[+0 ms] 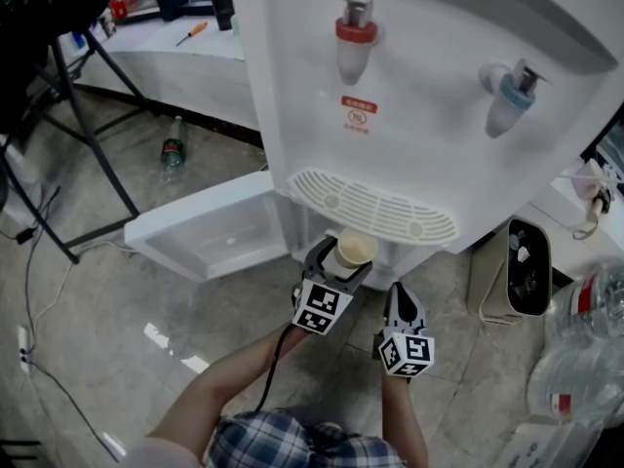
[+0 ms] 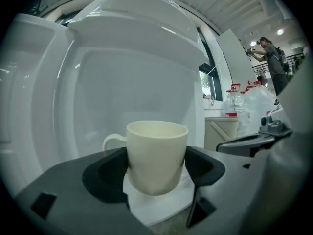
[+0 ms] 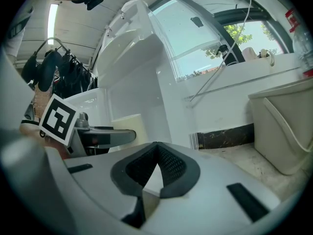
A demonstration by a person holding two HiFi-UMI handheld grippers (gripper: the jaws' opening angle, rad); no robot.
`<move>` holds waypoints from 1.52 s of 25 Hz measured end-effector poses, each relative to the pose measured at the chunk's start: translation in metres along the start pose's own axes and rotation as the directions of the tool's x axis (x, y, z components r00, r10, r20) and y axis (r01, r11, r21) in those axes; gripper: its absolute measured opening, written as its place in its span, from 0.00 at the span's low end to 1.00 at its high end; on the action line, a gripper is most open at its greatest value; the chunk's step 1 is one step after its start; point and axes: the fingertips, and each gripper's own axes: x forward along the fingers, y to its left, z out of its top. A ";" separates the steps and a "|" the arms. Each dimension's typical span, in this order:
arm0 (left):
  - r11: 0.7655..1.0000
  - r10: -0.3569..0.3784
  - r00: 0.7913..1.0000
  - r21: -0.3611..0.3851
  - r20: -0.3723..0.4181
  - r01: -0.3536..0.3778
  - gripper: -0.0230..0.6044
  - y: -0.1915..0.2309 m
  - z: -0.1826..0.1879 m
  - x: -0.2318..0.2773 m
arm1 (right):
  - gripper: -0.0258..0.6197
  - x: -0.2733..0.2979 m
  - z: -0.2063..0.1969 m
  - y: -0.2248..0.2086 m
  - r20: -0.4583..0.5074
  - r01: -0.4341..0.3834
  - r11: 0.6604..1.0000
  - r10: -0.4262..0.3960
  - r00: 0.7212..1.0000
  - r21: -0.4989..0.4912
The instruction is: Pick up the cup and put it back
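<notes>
Noted on pale tiled floor (image 1: 97, 339): white water dispenser (image 1: 419, 115) standing, black tripod legs (image 1: 98, 135) at left, green bottle (image 1: 173, 150) lying flat, beige bin (image 1: 487, 286) and clear water jugs (image 1: 585, 359) at right.

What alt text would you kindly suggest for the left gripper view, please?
A cream cup, its handle to the left, is held upright between the jaws of the left gripper. Behind it stands the white body of a water dispenser.
</notes>
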 end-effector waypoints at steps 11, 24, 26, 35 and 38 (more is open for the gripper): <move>0.997 0.063 0.995 -0.030 -0.078 -0.066 0.64 0.019 -0.043 0.049 | 0.07 -0.002 -0.005 -0.004 0.001 0.008 1.000 -0.008 1.000 0.026; 0.995 0.080 0.990 -0.047 -0.113 -0.086 0.64 0.023 -0.061 0.068 | 0.07 0.001 -0.008 0.005 -0.006 -0.016 1.000 0.016 1.000 0.025; 0.996 0.067 0.992 -0.055 -0.103 -0.073 0.64 0.022 -0.061 0.066 | 0.07 0.001 -0.009 0.006 -0.006 -0.016 1.000 0.016 1.000 0.026; 0.998 0.041 0.997 -0.037 -0.072 -0.044 0.64 0.017 -0.057 0.053 | 0.07 0.003 -0.010 0.009 -0.006 -0.022 0.999 0.022 1.000 0.024; 0.998 0.042 0.997 -0.032 -0.062 -0.045 0.64 0.018 -0.055 0.050 | 0.07 0.003 -0.009 0.010 -0.006 -0.022 0.999 0.022 1.000 0.026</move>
